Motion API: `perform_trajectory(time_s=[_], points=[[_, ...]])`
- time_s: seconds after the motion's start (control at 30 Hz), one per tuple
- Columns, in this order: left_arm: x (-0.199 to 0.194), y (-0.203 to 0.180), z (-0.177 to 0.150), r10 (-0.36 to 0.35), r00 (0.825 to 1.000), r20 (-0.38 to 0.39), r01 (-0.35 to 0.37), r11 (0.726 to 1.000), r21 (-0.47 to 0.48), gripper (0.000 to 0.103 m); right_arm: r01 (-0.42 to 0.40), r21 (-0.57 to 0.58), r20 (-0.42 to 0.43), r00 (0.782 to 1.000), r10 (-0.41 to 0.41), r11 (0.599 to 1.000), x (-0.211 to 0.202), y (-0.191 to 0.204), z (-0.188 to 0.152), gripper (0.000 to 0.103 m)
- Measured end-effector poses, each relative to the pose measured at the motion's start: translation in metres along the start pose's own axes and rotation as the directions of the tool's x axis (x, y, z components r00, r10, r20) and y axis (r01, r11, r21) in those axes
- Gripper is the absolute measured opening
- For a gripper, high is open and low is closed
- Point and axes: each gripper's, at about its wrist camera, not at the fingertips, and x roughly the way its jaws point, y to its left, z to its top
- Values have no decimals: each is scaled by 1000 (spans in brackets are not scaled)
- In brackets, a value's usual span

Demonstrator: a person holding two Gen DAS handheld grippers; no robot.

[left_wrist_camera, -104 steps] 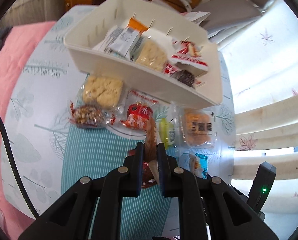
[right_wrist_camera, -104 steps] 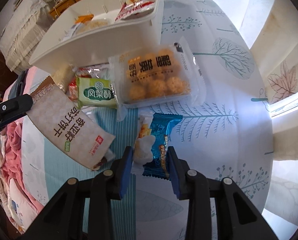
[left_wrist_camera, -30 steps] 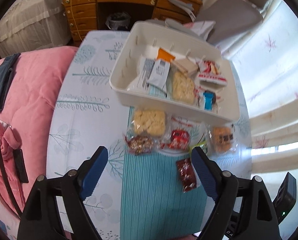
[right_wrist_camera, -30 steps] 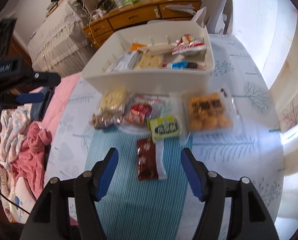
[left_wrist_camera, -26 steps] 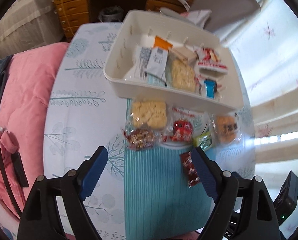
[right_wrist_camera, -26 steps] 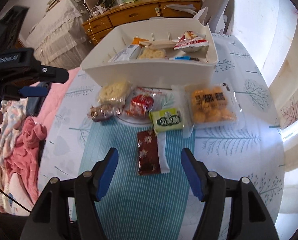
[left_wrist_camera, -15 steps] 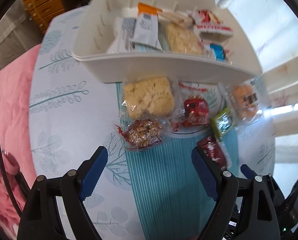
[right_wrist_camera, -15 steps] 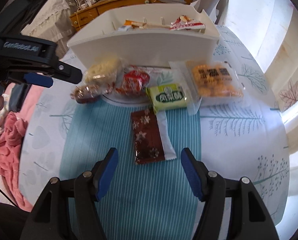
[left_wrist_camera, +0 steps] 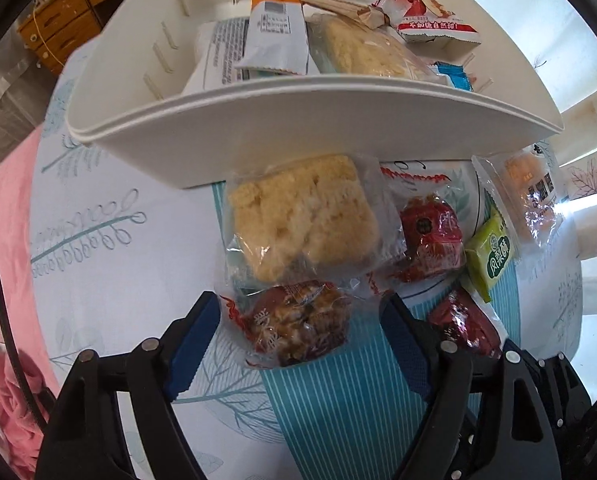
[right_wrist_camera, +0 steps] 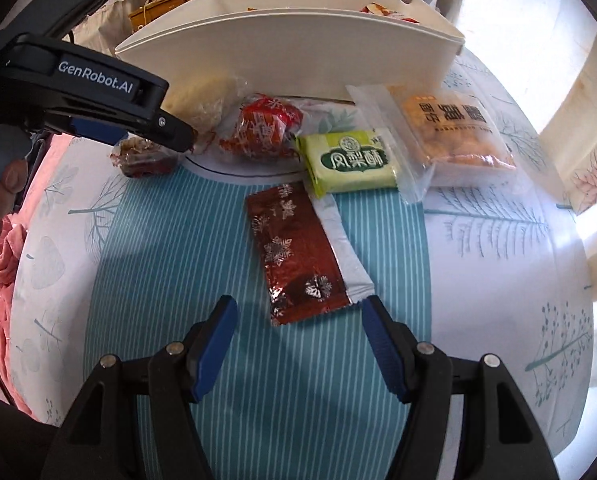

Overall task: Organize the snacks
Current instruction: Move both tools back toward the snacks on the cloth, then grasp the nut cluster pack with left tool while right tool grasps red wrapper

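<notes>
Left claw [left_wrist_camera: 298, 320]: jaws closing around a brown nut bar [left_wrist_camera: 298, 324] lying on the tabletop [left_wrist_camera: 110, 240]; pads not yet touching the wrapper.
Right claw [right_wrist_camera: 298, 326]: released, jaws wide, hanging over the near end of a dark red packet [right_wrist_camera: 294, 252] with snowflakes; no contact visible.
Bin [left_wrist_camera: 298, 120]: white, at the far side of the tabletop; its front wall hides the lower half of the snacks inside.
Loose snacks: pale rice cake [left_wrist_camera: 302, 224], red wrapped sweet [left_wrist_camera: 430, 236], green pastry pack [right_wrist_camera: 348, 160], clear bag of orange biscuits [right_wrist_camera: 454, 132], all lined up before the bin.
Cut off: the biscuit bag in the left view is washed out by window glare.
Hidden: the nut bar in the right view sits mostly behind the left claw's body.
</notes>
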Motion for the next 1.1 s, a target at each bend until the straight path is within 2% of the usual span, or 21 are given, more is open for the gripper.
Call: perform_trajectory(time_s=[0.07, 0.13, 0.2, 0.3, 0.43, 0.5, 0.57, 0.6, 0.67, 0.9, 1.1], points=[[2, 2, 1, -11, 1000, -7, 11, 1000, -11, 74, 8, -32, 3, 1000, -7, 999, 3, 2, 3, 65], [3, 5, 2, -11, 1000, -4, 11, 1000, -14, 69, 14, -61, 1, 1000, -14, 998, 4, 4, 6, 60], [2, 10, 1, -20, 1000, -3, 20, 999, -29, 64, 8, -73, 0, 1000, -8, 997, 4, 5, 11, 45], [2, 19, -1, -40, 999, -8, 39, 997, -68, 57, 0, -93, -25, 1000, -3, 996, 5, 9, 17, 39], [1, 26, -8, -63, 998, -29, 60, 995, -85, 54, -16, -89, -53, 999, 11, 996, 5, 10, 23, 36], [2, 29, -13, -68, 997, -43, 65, 995, -82, 53, -23, -94, -59, 998, 18, 995, 2, 13, 25, 29], [1, 33, -20, -68, 996, -54, 64, 995, -78, 53, -27, -102, -67, 998, 20, 994, -1, 17, 28, 27], [1, 33, -26, -69, 996, -60, 65, 995, -79, 52, -35, -102, -71, 997, 28, 994, -3, 19, 27, 23], [-5, 42, -37, -80, 995, -63, 74, 993, -91, 52, -56, -97, -86, 995, 48, 994, -6, 25, 28, 7], [-45, 69, -65, -86, 996, -14, 84, 992, -96, 52, -116, -52, -92, 990, 111, 992, -14, 58, 35, 4], [-86, 96, -61, -81, 996, 34, 84, 991, -100, 52, -175, -7, -44, 984, 175, 985, -24, 89, 54, 3]])
